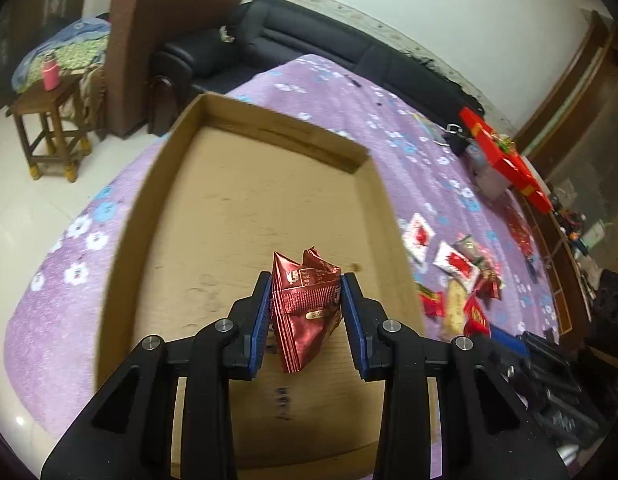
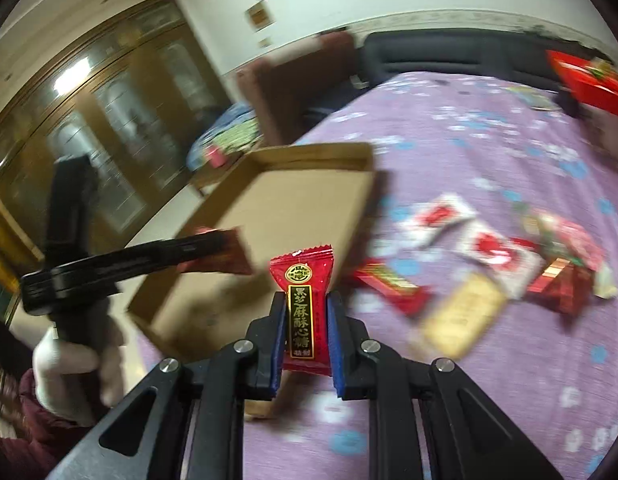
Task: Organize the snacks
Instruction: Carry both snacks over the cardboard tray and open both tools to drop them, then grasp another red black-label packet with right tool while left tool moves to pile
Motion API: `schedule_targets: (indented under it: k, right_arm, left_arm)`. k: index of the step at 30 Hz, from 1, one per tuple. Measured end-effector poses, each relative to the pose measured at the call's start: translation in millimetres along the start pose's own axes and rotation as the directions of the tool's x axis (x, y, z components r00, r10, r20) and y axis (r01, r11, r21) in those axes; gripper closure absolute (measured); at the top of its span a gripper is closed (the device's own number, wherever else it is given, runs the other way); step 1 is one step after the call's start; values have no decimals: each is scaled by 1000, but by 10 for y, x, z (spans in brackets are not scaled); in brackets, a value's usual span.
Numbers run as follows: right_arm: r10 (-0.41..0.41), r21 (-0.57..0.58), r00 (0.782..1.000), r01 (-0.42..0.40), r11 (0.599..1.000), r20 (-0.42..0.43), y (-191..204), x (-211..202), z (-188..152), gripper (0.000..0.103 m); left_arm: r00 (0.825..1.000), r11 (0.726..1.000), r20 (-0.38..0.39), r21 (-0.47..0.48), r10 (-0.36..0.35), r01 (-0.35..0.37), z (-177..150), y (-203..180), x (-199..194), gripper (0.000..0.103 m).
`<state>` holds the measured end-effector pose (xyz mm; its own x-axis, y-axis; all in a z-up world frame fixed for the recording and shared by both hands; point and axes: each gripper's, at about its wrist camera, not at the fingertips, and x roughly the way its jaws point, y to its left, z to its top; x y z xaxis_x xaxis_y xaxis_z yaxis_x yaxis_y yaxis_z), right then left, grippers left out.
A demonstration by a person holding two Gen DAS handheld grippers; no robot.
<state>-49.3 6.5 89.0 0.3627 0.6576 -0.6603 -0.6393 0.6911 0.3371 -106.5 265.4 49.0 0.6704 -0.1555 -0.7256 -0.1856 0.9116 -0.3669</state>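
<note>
Snacks, two in grip: left hand-held gripper [image 1: 304, 292] is clamped on one dark red foil packet [image 1: 305, 312], held above the floor of one shallow cardboard box [image 1: 245, 200] whose inside shows no other items. Right hand-held gripper [image 2: 301, 320] is clamped on one bright red candy [image 2: 301, 312] with a black-and-gold label, upright between the blue pads, over the near edge of the purple flowered cloth [image 2: 489, 152] covering the table. Loose pile [image 2: 489, 256] lies on the cloth right of the box: two white-and-red packets clear, one tan packet, several red ones; blur prevents a full count. One gloved hand [image 2: 75, 364] holds the left tool in the right wrist view.
</note>
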Motion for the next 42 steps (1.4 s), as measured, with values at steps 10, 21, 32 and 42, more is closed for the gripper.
schedule_targets:
  k: [10, 21, 32, 42]
  right_arm:
    - [12, -75, 992, -22, 997, -128, 444, 679, 16, 80]
    - [-163, 26, 986, 162, 986, 41, 57, 301, 369, 66]
    - [-231, 83, 970, 237, 968, -82, -212, 763, 335, 94]
    - [-98, 154, 994, 104, 982, -49, -186, 284, 37, 90]
  left_arm:
    - [1000, 997, -1, -69, -26, 26, 3, 272, -90, 70]
    - [999, 998, 26, -59, -26, 27, -77, 379, -142, 70]
    - [997, 997, 38, -8, 74, -74, -76, 457, -84, 70]
    - [994, 996, 58, -8, 92, -91, -17, 410, -88, 70]
